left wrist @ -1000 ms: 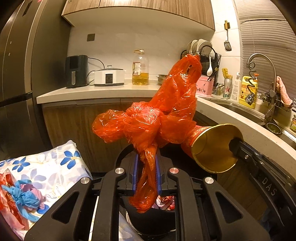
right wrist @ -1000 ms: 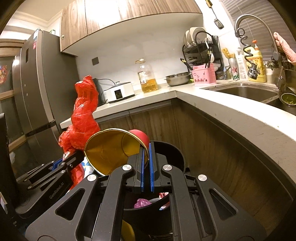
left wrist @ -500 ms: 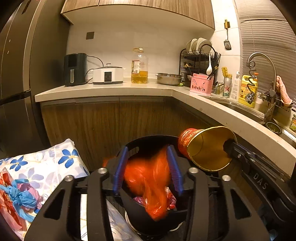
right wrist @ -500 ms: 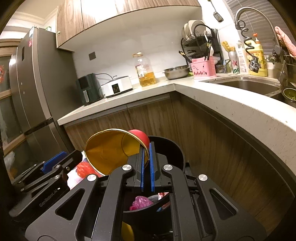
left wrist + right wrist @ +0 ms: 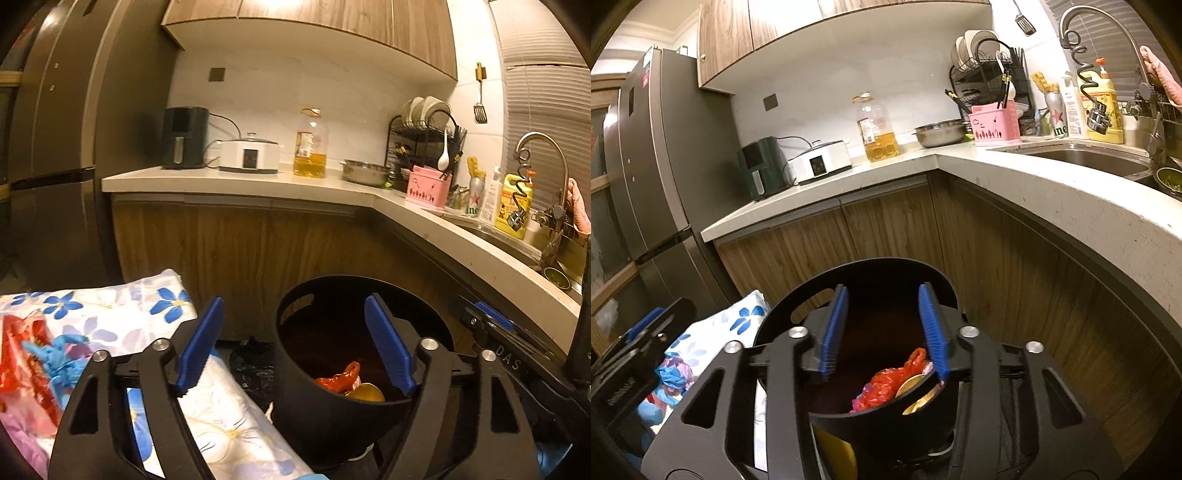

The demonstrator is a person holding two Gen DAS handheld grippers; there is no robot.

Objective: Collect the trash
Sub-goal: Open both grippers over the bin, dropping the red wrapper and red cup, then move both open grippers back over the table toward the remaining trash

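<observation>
A black round trash bin [image 5: 325, 410] stands on the floor by the wooden cabinets; it also shows in the right wrist view [image 5: 886, 421]. Inside it lie the red plastic bag [image 5: 886, 384] and the gold-lined cup [image 5: 918, 391]; both show in the left wrist view too, the bag [image 5: 338, 376] and the cup [image 5: 365, 392]. My left gripper [image 5: 293, 350] is open and empty, held over the bin's left rim. My right gripper [image 5: 882, 328] is open and empty above the bin's mouth.
A white floral bag [image 5: 110, 325] stuffed with red and blue plastic lies left of the bin. A black plastic scrap [image 5: 255, 365] lies on the floor between them. The L-shaped counter [image 5: 1052, 192] with sink and appliances curves overhead on the right. A fridge [image 5: 646, 166] stands left.
The left gripper opened and the red bag dropped into the bin. The right gripper then opened and the gold-lined cup fell in too. Both grippers now hang empty.
</observation>
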